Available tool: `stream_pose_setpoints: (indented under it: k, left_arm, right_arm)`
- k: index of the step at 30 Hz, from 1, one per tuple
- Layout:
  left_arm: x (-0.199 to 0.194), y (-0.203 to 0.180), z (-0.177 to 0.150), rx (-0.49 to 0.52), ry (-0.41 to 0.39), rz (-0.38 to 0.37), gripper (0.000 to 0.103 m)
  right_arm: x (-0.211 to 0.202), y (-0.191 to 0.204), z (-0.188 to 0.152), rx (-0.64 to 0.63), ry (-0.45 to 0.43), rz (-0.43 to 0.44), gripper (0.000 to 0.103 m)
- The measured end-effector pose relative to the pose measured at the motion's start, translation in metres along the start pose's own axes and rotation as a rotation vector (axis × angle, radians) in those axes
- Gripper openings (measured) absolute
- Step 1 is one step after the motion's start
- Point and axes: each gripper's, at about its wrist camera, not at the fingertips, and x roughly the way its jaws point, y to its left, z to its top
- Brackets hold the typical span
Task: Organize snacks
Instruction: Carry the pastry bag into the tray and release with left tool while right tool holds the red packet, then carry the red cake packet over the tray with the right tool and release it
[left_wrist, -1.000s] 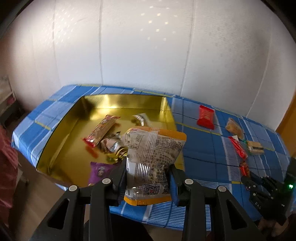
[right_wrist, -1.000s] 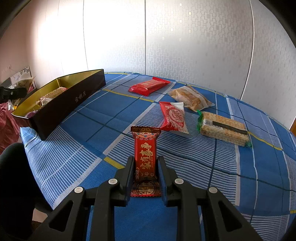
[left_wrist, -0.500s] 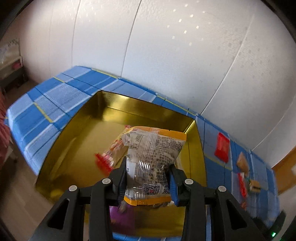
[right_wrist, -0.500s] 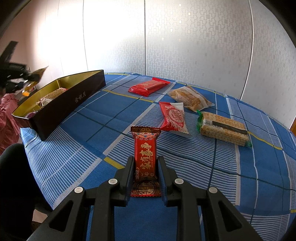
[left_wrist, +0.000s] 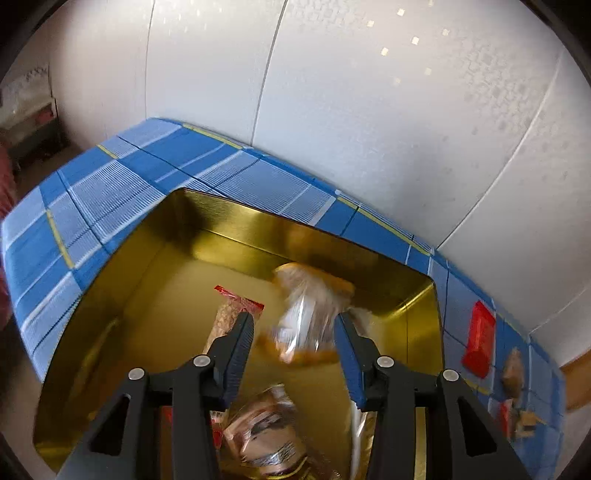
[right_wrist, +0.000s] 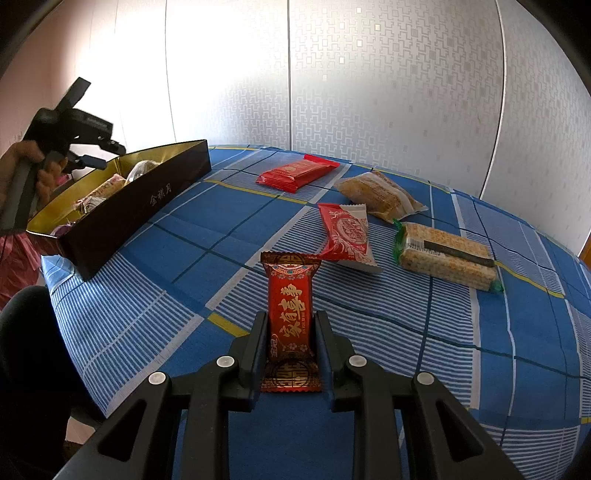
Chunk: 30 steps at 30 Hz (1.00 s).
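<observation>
Left gripper (left_wrist: 293, 332): we hold it above the gold-lined box (left_wrist: 122, 280), jaws spread wide with nothing between them. The orange-edged snack bag (left_wrist: 310, 317) sits blurred below the fingertips, inside the box near its far wall (whether it touches the floor we cannot tell). Beside it lies a long red-ended bar (left_wrist: 231, 314); more wrapped snacks (left_wrist: 266, 439) are at the near end.

Right gripper (right_wrist: 290, 343): jaws closed against both sides of the red-and-gold candy packet (right_wrist: 290, 321), low over the blue checked tablecloth (right_wrist: 184, 295).

On the cloth, outside the box, we list:
- red flat packet (right_wrist: 297, 172)
- tan pastry pack (right_wrist: 380, 195)
- red-and-white packet (right_wrist: 347, 234)
- sesame cracker pack (right_wrist: 447, 258)
</observation>
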Motion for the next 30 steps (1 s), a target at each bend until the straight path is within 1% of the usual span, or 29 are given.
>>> stream_pose_setpoints:
  k: [7,10,14,18,22,25,30]
  left_arm:
    - [-0.036,-0.001,-0.036,0.068,-0.056,0.036,0.045]
    - [-0.057,-0.009,-0.052,0.113,-0.095,0.025,0.045]
    - [-0.08,-0.026,-0.073,0.209,-0.139,0.009,0.045]
    - [-0.1,-0.041,-0.094,0.282,-0.18,-0.019,0.046]
    - [-0.111,-0.054,-0.114,0.351,-0.178,-0.069,0.046]
    - [-0.119,-0.065,-0.13,0.412,-0.196,-0.104,0.046]
    - [-0.122,-0.081,-0.154,0.498,-0.174,-0.173,0.046]
  right_arm:
    - [0.0,0.001,0.0,-0.002,-0.001,-0.003,0.025]
    - [0.0,0.0,0.0,-0.002,-0.002,-0.004,0.025]
    - [0.0,0.0,0.0,-0.003,-0.002,-0.004,0.025]
    - [0.0,0.0,0.0,-0.003,-0.004,-0.006,0.025]
    - [0.0,0.001,-0.001,-0.002,-0.008,-0.011,0.025]
    - [0.0,0.001,-0.001,0.0,-0.01,-0.014,0.025]
    - [-0.001,0.001,-0.002,0.001,-0.014,-0.017,0.025]
